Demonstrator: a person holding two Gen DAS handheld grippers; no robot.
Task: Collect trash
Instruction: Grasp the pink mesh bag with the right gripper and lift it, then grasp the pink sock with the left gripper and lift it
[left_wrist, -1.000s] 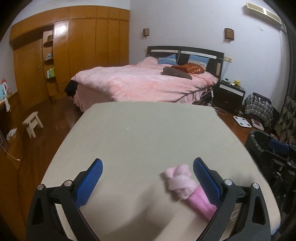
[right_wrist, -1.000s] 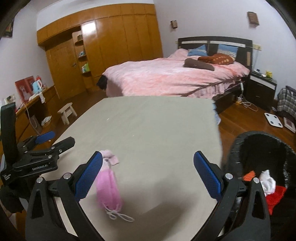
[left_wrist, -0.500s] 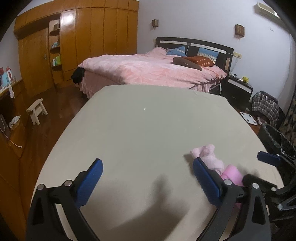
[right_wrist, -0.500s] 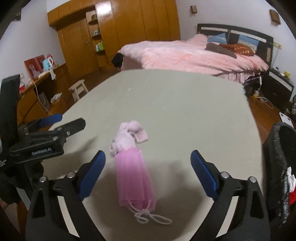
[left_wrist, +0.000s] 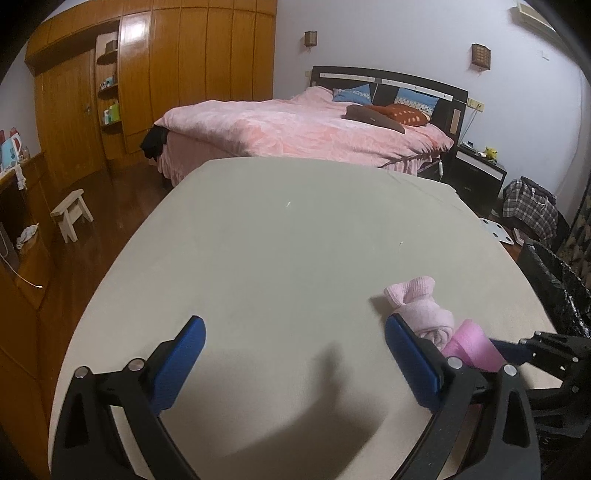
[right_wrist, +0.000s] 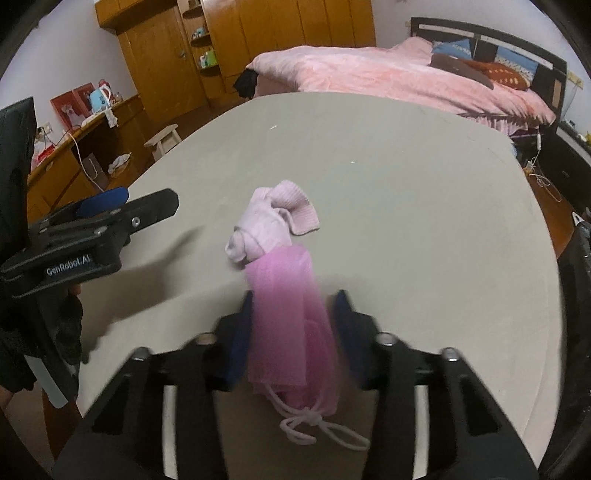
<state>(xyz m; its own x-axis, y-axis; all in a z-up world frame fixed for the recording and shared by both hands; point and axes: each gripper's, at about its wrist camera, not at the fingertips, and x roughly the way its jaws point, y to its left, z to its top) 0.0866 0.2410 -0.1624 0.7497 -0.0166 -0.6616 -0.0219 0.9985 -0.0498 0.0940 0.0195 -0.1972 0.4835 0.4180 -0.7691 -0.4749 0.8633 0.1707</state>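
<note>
A pink mesh bag (right_wrist: 291, 325) with a white drawstring lies on the beige table (right_wrist: 406, 192), and a rolled pale pink sock (right_wrist: 269, 225) rests against its far end. My right gripper (right_wrist: 293, 301) straddles the bag; its blue pads touch both sides and the jaws are closing, blurred by motion. My left gripper (left_wrist: 293, 325) is open over bare table, with nothing between its fingers. Just outside its right finger lie the sock (left_wrist: 424, 306) and the bag (left_wrist: 472, 347). From the right wrist view, the left gripper (right_wrist: 110, 206) shows at the left.
A black-lined trash bin (left_wrist: 561, 288) stands off the table's right edge; its rim (right_wrist: 576, 280) also shows. Beyond the table are a pink bed (left_wrist: 295, 129), a wooden wardrobe (left_wrist: 184, 74), a small stool (left_wrist: 72, 214) on the floor, and a side desk (right_wrist: 74, 147).
The right gripper dropped toward the bag and its jaws narrowed from wide open to around it. The left gripper sank a little, and the sock and bag slid out past its right finger.
</note>
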